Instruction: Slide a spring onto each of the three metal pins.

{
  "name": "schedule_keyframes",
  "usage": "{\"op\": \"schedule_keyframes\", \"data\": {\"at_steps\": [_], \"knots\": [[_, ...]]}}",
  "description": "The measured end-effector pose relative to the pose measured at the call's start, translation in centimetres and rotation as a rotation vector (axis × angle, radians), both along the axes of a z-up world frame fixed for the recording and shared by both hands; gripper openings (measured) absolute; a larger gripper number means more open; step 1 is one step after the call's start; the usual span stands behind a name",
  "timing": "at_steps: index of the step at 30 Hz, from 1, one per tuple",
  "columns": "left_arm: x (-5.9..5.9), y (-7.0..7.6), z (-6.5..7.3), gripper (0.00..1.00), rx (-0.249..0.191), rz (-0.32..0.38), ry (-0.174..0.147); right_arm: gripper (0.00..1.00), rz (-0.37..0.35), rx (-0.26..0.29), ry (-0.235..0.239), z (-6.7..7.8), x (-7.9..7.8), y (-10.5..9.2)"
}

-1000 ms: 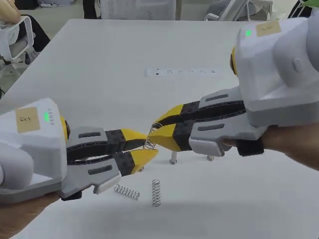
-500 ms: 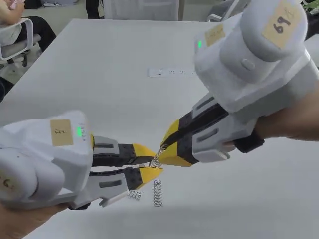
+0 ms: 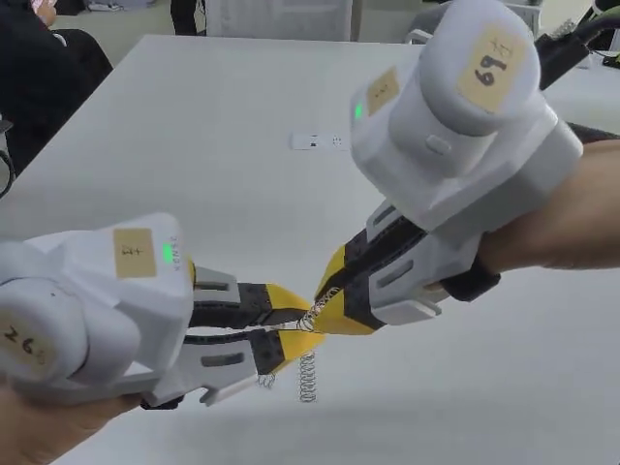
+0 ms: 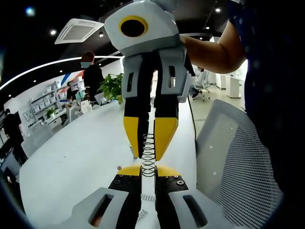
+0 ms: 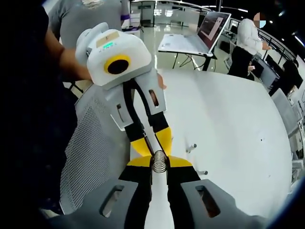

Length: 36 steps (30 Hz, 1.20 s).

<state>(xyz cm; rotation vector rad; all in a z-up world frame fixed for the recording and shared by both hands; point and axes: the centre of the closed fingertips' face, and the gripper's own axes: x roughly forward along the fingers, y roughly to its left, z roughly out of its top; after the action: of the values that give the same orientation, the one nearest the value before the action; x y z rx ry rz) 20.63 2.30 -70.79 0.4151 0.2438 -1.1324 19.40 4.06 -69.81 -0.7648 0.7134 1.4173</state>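
My left gripper [image 3: 289, 331] comes in from the lower left, shut on a thin metal pin [image 5: 147, 145] that points at the right gripper. My right gripper [image 3: 325, 308] tilts down from the upper right, shut on a small spring [image 3: 312, 318]. The two sets of yellow tips meet nose to nose. In the left gripper view the spring [image 4: 148, 155] runs from between the right gripper's jaws [image 4: 148, 143] to my left jaws [image 4: 148, 171]. In the right gripper view the spring [image 5: 159, 162] sits at my jaw tips [image 5: 159, 164], facing the left gripper [image 5: 151, 140]. Two more pins [image 5: 191, 147] [image 5: 203, 172] stand on the table.
Two loose springs [image 3: 307, 376] [image 3: 265, 381] lie on the white table just under the tips. A white power strip [image 3: 320, 141] lies farther back in the middle. A mesh chair [image 5: 95, 143] is at the table's near side. People stand in the room beyond.
The right gripper has swung up and now tilts steeply down at the left gripper's tips. Spring and pin have come closer in line. The head camera has shifted, and the standing pins are now hidden.
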Motion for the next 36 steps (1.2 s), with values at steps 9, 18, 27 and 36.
{"op": "schedule_keyframes", "data": {"at_steps": [9, 18, 27, 36], "knots": [[0.0, -0.31, 0.12, 0.02, -0.013, 0.001, 0.006, 0.08, -0.009, -0.005, 0.022, -0.13, 0.12, -0.15], [0.11, -0.54, 0.07, 0.02, -0.039, 0.011, 0.034, 0.08, -0.009, -0.028, 0.027, -0.25, 0.31, -0.3], [0.55, -0.43, 0.42, 0.03, -0.086, 0.037, 0.05, 0.08, -0.008, -0.035, 0.015, -0.02, 0.67, -0.28], [0.47, -0.36, 0.86, 0.08, -0.119, 0.04, 0.049, 0.08, -0.018, -0.044, 0.004, -0.09, 0.87, -0.39]]}}
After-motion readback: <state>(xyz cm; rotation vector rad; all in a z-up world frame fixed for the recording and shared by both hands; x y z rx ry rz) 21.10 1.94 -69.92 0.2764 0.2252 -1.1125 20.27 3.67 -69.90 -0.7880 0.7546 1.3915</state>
